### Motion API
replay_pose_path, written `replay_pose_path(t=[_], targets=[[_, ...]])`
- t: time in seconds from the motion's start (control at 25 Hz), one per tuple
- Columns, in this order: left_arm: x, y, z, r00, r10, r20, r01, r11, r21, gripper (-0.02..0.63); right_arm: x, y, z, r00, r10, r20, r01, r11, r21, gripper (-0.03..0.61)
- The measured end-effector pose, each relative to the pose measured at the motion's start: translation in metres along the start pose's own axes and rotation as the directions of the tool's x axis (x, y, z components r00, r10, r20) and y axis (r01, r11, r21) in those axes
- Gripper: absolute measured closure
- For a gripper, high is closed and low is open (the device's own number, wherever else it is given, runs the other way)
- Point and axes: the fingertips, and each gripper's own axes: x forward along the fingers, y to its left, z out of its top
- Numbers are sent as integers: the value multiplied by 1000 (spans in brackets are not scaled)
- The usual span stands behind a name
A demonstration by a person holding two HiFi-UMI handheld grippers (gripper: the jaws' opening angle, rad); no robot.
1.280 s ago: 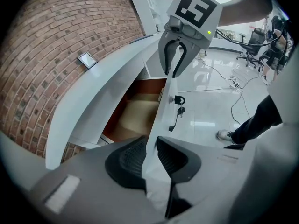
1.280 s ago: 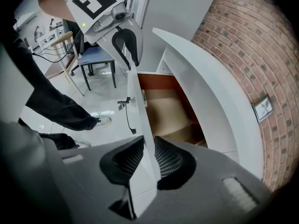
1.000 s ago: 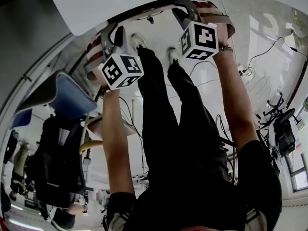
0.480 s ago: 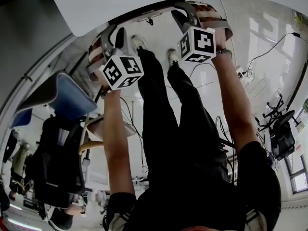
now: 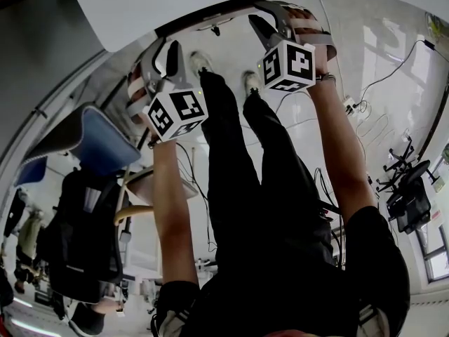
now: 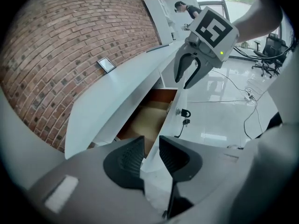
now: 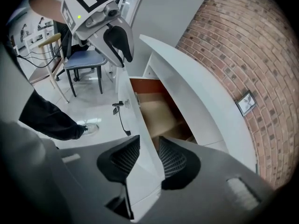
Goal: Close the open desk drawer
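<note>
Apparently loosening, left claw (image 6: 150, 143) and right claw (image 7: 148, 146) straddle drawer front (image 6: 167, 129).

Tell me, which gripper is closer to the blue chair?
Left. The left gripper straddles the drawer front at its end toward the blue chair; the right gripper straddles the other end, farther away. Both grippers' jaws have just been opening around it.
</note>
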Motion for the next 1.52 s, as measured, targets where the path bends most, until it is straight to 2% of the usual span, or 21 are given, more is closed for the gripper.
replay_pose_path(t=[0.16, 0.4, 0.48, 0.56, 0.64, 0.68, 0.72, 0.76, 0.8, 0.84, 0.88, 0.92, 1.04, 1.16, 1.24, 1.32, 1.4, 1.44, 1.52], targets=[[-17, 5, 8, 998, 34, 44, -31, 997, -73, 518, -14, -4, 5, 996, -46, 76, 37, 992, 117, 446], [-50, 12, 29, 989, 81, 125, -54, 977, -207, 588, -39, -10, 11, 975, -135, 177, 75, 948, 311, 448], [-64, 16, 39, 978, 103, 184, -52, 964, -261, 595, -47, -9, 12, 965, -156, 212, 64, 920, 386, 449], [-81, 24, 58, 947, 135, 291, -55, 962, -267, 595, -54, -7, 14, 952, -176, 251, 41, 884, 465, 449], [-97, 29, 70, 923, 157, 351, -54, 957, -285, 595, -57, -5, 15, 936, -198, 292, 8, 839, 544, 449], [-104, 30, 71, 917, 170, 361, -48, 945, -324, 595, -58, -3, 14, 928, -208, 309, -13, 809, 587, 450], [-110, 31, 69, 912, 195, 362, -38, 916, -399, 595, -57, -1, 12, 922, -217, 321, -40, 771, 635, 451], [-114, 32, 66, 905, 229, 358, -27, 872, -490, 595, -54, 2, 10, 916, -223, 334, -76, 720, 690, 451], [-118, 33, 64, 898, 258, 356, -18, 830, -557, 595, -51, 5, 6, 910, -229, 347, -120, 654, 747, 451], [-121, 35, 64, 891, 279, 359, -15, 807, -590, 595, -47, 8, 1, 903, -236, 359, -168, 577, 800, 453], [-124, 37, 65, 883, 293, 366, -15, 798, -602, 595, -43, 11, -3, 896, -244, 370, -211, 500, 840, 453], [-126, 38, 65, 878, 302, 372, -18, 797, -604, 595, -38, 14, -6, 891, -252, 378, -244, 436, 866, 453], [-128, 38, 67, 872, 307, 381, -31, 811, -584, 595, -19, 26, -12, 875, -273, 400, -327, 276, 904, 453], [-124, 35, 70, 875, 293, 386, -25, 822, -568, 595, 4, 38, -16, 839, -317, 442, -447, 60, 893, 453], [-121, 34, 70, 879, 280, 387, -16, 826, -563, 595, 16, 43, -18, 813, -358, 458, -509, -59, 858, 453], [-121, 34, 71, 880, 270, 390, -9, 832, -555, 595, 26, 46, -18, 793, -395, 464, -555, -155, 817, 454], [-120, 35, 70, 882, 265, 389, -4, 831, -556, 595, 36, 51, -18, 782, -413, 467, -586, -229, 777, 454], [-120, 35, 69, 883, 264, 389, -2, 829, -559, 595, 42, 55, -17, 779, -412, 473, -597, -252, 762, 454], [-119, 36, 67, 883, 265, 388, 2, 824, -567, 595, 52, 64, -15, 779, -393, 488, -604, -263, 752, 454]])
